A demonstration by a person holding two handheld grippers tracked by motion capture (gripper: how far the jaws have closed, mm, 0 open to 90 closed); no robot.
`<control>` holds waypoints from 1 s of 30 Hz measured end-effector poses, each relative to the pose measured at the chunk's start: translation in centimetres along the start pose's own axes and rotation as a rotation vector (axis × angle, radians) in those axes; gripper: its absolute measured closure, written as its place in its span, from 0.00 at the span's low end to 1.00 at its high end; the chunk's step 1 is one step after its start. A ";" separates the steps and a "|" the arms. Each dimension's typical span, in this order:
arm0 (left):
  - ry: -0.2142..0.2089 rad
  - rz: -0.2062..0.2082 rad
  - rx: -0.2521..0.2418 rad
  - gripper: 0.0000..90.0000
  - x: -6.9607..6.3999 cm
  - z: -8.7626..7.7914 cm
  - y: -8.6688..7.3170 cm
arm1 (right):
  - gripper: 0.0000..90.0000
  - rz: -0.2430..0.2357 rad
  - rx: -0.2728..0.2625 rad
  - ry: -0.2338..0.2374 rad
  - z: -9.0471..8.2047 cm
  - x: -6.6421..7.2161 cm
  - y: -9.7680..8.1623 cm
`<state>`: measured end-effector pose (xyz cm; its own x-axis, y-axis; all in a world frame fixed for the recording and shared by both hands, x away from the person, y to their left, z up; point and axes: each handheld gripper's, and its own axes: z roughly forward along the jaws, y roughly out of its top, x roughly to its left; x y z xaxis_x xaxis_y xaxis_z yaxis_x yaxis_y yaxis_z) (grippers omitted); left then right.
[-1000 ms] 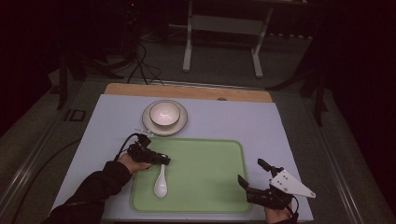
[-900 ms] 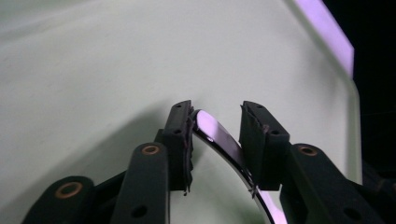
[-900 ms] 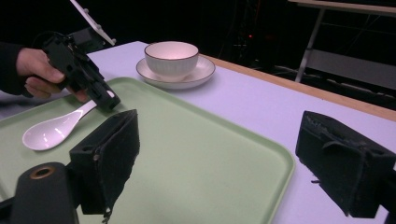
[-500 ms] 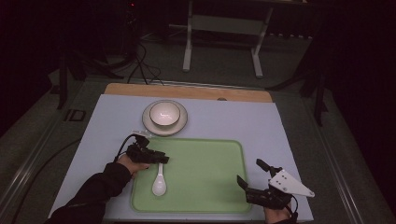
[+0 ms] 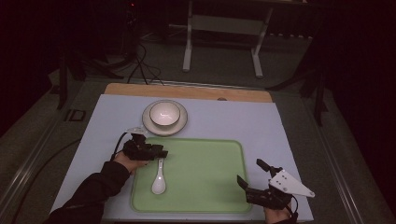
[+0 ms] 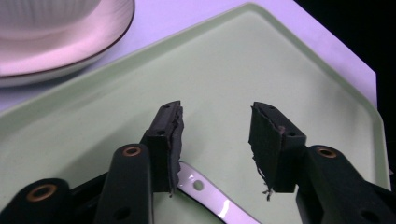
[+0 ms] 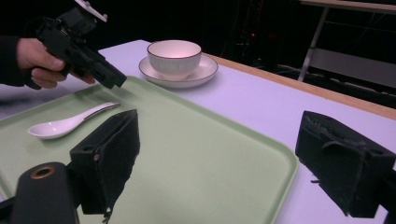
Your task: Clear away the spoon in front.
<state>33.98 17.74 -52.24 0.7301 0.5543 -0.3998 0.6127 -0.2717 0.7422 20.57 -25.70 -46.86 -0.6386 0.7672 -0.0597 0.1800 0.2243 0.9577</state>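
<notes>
Spoon (image 5: 159, 179) lying in green tray (image 5: 210, 158), released.

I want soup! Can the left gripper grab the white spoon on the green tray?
Probably yes. The left gripper hangs right over the spoon handle's end, its jaws just opened and empty, and nothing lies between them on the tray.

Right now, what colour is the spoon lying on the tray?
White; the spoon shows best in the right gripper view, lying on the light green tray.
</notes>
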 end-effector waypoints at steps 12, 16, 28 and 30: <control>0.040 0.094 -0.026 0.43 -3.7 -2.2 1.4 | 0.15 0.002 0.003 0.001 0.1 0.0 0.0; 0.076 0.101 -0.029 0.34 -4.6 -3.0 1.6 | 0.15 0.000 0.003 0.001 0.1 0.0 0.0; 0.123 0.116 -0.057 0.28 -6.3 -6.0 0.8 | 0.15 0.001 0.004 -0.002 0.1 0.1 0.0; 0.123 0.118 -0.059 0.27 -6.6 -6.4 0.5 | 0.15 0.001 0.003 -0.003 0.0 0.1 0.0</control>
<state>27.56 18.99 -45.78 0.7510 0.6144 -0.2419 0.5037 -0.2961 0.8116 20.54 -25.60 -46.86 -0.6361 0.7692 -0.0600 0.1827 0.2257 0.9569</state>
